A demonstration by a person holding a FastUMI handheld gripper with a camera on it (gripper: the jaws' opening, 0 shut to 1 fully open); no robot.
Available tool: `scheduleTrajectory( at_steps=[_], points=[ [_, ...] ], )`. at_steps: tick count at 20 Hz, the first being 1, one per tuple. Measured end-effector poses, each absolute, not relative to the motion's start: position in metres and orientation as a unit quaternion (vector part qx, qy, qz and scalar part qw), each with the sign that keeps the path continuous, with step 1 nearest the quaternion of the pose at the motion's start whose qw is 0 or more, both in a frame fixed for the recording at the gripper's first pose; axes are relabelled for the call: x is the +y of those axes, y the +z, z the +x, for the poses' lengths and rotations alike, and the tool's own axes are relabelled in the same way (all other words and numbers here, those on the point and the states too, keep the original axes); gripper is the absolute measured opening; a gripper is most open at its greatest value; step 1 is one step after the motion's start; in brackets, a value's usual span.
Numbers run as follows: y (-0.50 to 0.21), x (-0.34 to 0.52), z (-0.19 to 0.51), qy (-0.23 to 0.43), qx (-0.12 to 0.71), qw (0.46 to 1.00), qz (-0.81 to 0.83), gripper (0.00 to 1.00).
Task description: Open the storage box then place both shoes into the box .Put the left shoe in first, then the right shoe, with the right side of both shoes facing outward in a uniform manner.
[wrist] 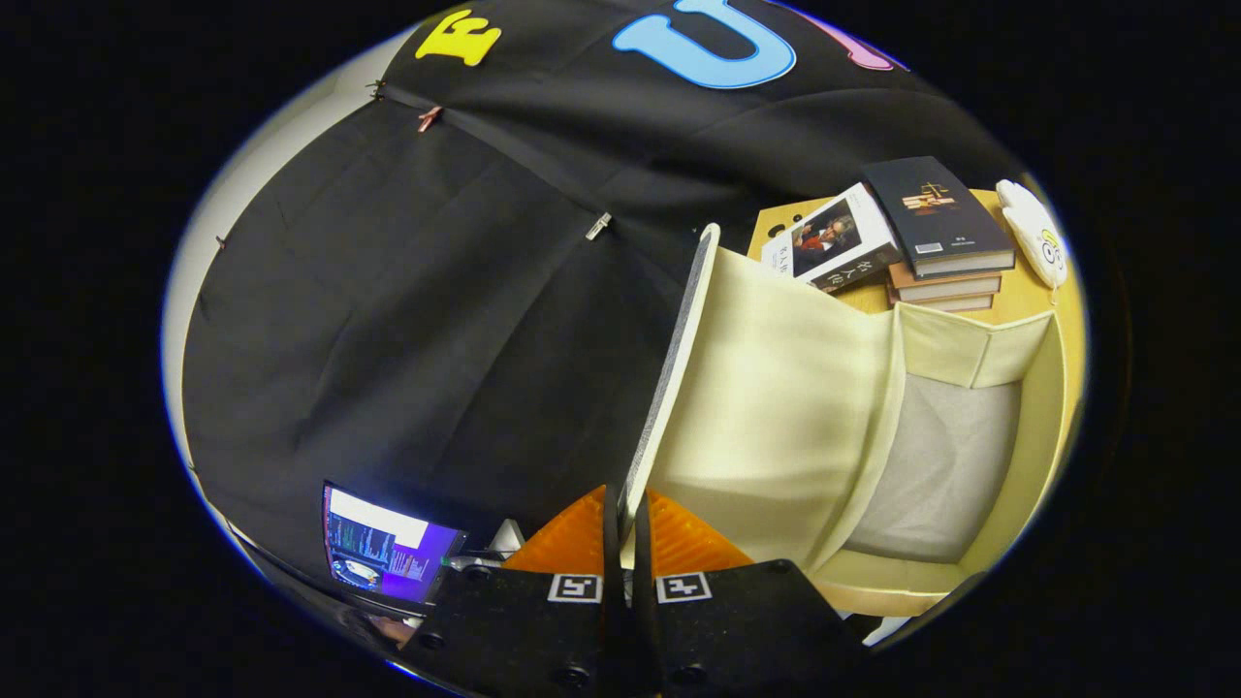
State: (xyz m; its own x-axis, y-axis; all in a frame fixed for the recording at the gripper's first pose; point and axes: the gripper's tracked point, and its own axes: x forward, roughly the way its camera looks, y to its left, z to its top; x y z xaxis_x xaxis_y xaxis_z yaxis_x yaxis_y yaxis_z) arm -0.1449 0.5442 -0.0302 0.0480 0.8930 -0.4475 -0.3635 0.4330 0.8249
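1. Your hand-held gripper point(624, 528) is clamped on the free edge of the storage box lid point(679, 368); both fingers press the thin panel, one on each face, with almost no gap left. Pinching at the edge farthest from the hinge gives you the most leverage for swinging it.
2. The lid runs up and away from the fingers, standing roughly upright, its pale inner face turned to the right of the gripper. By my reading the opening step is well advanced, though the lid is not laid fully back.
3. Right of the fingers and just beyond them, the storage box point(1033, 436) lies open, cream walls around a grey fabric floor point(945, 475). No shoe sits inside it, so both placements remain.
4. Beyond the box, on the table point(1023, 291), a stack of books point(936, 237) rests with one book leaning off it, and a white object point(1035, 247) beside them. These stand near the box's far wall.
5. Left of the fingers and close by, a lit screen point(388, 548) sits low against the black cloth wall.
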Motion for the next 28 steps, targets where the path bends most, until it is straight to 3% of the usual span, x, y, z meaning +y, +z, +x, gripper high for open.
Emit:
scheduleTrajectory(
  at_steps=[4, 6, 9, 18, 22, 28],
  points=[
    [-0.037, 0.559, -0.146, 0.460, 0.507, 0.684, 0.252, 0.07],
    [-0.038, 0.553, -0.131, 0.448, 0.489, 0.708, 0.244, 0.15],
    [-0.030, 0.528, -0.103, 0.425, 0.454, 0.744, 0.243, 1.00],
    [-0.035, 0.346, -0.032, 0.327, 0.319, 0.882, 0.118, 0.98],
    [-0.055, 0.260, -0.020, 0.260, 0.302, 0.914, 0.068, 0.98],
    [-0.108, 0.140, -0.022, 0.156, 0.341, 0.927, 0.024, 0.99]
  ],
)
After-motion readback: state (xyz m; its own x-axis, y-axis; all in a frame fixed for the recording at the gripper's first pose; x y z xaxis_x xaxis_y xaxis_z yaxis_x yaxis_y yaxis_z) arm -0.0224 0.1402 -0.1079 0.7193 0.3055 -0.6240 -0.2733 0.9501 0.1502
